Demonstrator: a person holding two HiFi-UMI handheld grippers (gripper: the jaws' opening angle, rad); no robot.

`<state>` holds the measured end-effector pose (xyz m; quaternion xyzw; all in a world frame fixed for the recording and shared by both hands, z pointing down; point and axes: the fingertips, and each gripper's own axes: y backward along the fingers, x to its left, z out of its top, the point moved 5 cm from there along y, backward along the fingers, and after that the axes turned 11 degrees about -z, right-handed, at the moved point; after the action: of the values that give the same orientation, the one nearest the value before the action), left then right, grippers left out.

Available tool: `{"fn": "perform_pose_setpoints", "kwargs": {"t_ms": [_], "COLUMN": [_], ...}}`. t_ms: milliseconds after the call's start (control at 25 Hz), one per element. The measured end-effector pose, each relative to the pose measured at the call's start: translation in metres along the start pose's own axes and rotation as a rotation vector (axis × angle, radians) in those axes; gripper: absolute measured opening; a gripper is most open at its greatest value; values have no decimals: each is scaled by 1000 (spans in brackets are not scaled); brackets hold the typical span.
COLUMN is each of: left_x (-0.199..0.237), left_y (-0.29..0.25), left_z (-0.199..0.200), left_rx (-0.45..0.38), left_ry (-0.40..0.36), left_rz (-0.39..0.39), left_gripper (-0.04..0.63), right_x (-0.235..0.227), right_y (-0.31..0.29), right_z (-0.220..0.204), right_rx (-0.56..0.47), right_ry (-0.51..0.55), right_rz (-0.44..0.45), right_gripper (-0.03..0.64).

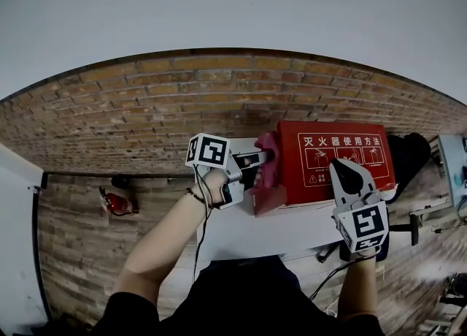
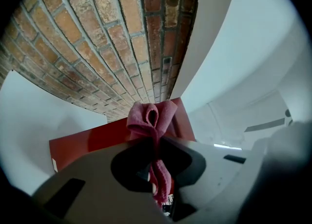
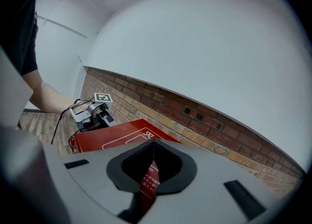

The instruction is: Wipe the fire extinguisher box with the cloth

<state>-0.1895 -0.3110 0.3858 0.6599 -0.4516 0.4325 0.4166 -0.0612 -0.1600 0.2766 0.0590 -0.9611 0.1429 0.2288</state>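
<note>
Head view: we find the left gripper (image 1: 252, 161) holding the pink cloth (image 1: 268, 158) against the left end of the red fire extinguisher box (image 1: 321, 153). The right gripper (image 1: 350, 180) covers the box's near right corner. Left gripper view: jaws clamped on the cloth, its lower end hidden. Right gripper view: jaw tips meet on nothing, and the gripper body masks most of the box.

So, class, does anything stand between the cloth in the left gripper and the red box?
Nothing visible does. The cloth, clamped in the left gripper, is at the box's left edge; the right gripper hovers over its right part.
</note>
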Motion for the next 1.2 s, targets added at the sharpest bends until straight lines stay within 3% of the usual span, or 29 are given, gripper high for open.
{"fn": "perform_pose_setpoints", "kwargs": {"t_ms": [880,1200], "left_x": [85,119], "left_y": [18,25], "left_z": [-15,-25], "left_rx": [-12,-4], "left_ry": [53,80], "left_rz": [114,151], "left_gripper": [54,54], "right_x": [-1,-13], "right_y": [-1,0], "right_z": [-2,2], "right_rx": [-6,-15], "right_ry": [13,19], "right_rz": [44,8], "right_gripper": [20,20]}}
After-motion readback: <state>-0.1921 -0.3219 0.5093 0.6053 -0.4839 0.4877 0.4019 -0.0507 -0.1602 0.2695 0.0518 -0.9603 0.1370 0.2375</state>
